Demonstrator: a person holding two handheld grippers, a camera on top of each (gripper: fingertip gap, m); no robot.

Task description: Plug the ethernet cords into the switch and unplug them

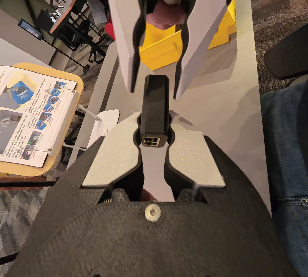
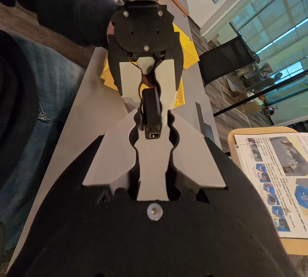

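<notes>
A slim black switch (image 1: 155,102) is held above the grey table (image 1: 225,110). My left gripper (image 1: 154,115) is shut on it near the end that faces the left camera, whose ports (image 1: 151,141) are empty. My right gripper (image 1: 154,94) comes from the far side, open, its fingers either side of the switch's other end with a gap on each side. In the right wrist view the switch (image 2: 150,112) lies between my open right gripper (image 2: 153,111) fingers, one empty port (image 2: 154,135) facing the camera, with the left gripper (image 2: 146,107) clamped on it behind. No ethernet cords are in view.
A yellow bin (image 1: 160,53) stands on the table behind the grippers and shows in the right wrist view (image 2: 188,52). An instruction sheet (image 1: 33,118) lies on a wooden side stand (image 2: 236,135). A person's jeans-clad leg (image 1: 286,135) is along the table edge. A black chair (image 1: 286,55) stands nearby. Spacing between my two grippers at the tips: around 4 cm.
</notes>
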